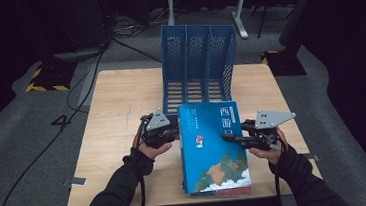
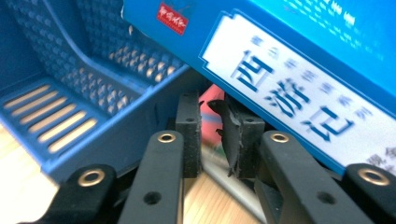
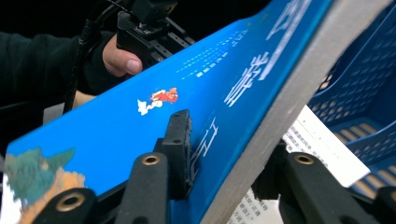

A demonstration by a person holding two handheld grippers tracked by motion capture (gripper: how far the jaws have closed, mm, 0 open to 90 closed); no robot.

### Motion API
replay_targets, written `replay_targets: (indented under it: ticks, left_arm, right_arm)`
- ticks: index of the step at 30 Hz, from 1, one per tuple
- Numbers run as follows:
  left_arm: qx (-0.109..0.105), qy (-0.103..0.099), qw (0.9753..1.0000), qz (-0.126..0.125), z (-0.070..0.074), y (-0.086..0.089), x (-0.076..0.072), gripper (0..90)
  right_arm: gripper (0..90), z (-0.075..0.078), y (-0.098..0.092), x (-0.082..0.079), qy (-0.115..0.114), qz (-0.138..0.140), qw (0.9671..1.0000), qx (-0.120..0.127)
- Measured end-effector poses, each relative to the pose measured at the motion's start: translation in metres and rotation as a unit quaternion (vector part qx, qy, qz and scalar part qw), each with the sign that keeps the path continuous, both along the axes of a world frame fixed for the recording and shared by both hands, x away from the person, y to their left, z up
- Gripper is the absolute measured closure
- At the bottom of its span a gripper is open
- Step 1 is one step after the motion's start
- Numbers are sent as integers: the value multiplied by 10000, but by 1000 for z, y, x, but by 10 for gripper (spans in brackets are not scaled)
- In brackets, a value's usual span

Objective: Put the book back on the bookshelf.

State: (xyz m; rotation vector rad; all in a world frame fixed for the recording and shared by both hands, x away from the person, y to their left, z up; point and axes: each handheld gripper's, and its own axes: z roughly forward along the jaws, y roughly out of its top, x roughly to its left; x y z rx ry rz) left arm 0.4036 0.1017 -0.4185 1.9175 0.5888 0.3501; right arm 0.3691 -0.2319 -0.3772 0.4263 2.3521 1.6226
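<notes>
A thick blue hardcover book (image 1: 214,148) with white Chinese lettering sits at the near middle of the light wooden bench (image 1: 116,114), its far end just before the blue plastic three-slot file rack (image 1: 198,64). The right hand-held gripper (image 1: 235,137) is clamped on the book's right edge, one jaw on the cover and one beneath the pages. The left hand-held gripper (image 1: 173,129) sits at the book's left edge, its jaws slightly apart below the spine; whether they pinch anything I cannot tell.
</notes>
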Motion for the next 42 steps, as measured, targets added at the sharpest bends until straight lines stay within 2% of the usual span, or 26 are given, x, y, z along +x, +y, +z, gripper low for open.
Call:
replay_targets:
  ticks: [3, 5, 7, 10, 11, 12, 16, 20, 21, 24, 26, 28, 30, 34, 38, 42]
  left_arm:
    - [-100, -187, 9998, -66, 11, -2, -2, 806]
    - [-75, -279, 9996, -65, 22, -4, 0, 808]
    - [-113, -317, 9994, -42, 24, -4, 1, 809]
    - [-324, -309, 9990, -45, 28, -5, 7, 850]
    - [-349, -364, 9987, -35, 31, -9, 9, 889]
    - [-349, -364, 9987, -35, 31, -9, 9, 896]
    - [-406, -476, 9980, -127, 41, -13, 13, 896]
    - [-420, -587, 9972, -193, 58, -17, 20, 897]
    - [-458, -627, 9967, -249, 66, -18, 23, 898]
    - [-402, -692, 9964, -296, 74, -19, 25, 898]
    - [-366, -786, 9959, -241, 80, -20, 27, 898]
    - [-414, -822, 9956, -196, 86, -22, 27, 898]
    - [-446, -963, 9941, -235, 96, -25, 27, 899]
    - [-436, -1072, 9929, -268, 106, -28, 25, 899]
    - [-410, -1189, 9915, -344, 107, -29, 19, 898]
    - [-546, -1308, 9892, -366, 109, -30, 7, 887]
  right_arm:
    - [686, 5, -2, -2, -119, -23, 9999, 68]
    - [708, 11, -5, -2, -245, -99, 9996, 139]
    - [712, 13, -5, -2, -277, -118, 9995, 133]
    - [724, 16, -5, -1, -416, -216, 9988, 133]
    - [725, 17, -4, -2, -552, -333, 9978, 149]
    - [725, 17, -4, -2, -552, -333, 9978, 149]
    - [737, 21, -5, -4, -785, -565, 9952, 174]
    - [751, 24, -7, -3, -970, -710, 9923, 284]
    - [754, 25, -7, -2, -1012, -760, 9914, 325]
    - [755, 27, -8, -1, -1074, -792, 9905, 321]
    - [756, 29, -8, 0, -1122, -834, 9897, 309]
    - [757, 30, -8, 0, -1232, -883, 9880, 307]
    - [761, 31, -8, 0, -1338, -969, 9857, 330]
    - [763, 31, -10, 2, -1394, -1028, 9840, 418]
    - [763, 28, -13, -2, -1454, -969, 9832, 524]
    - [762, 27, -17, -12, -1615, -877, 9818, 487]
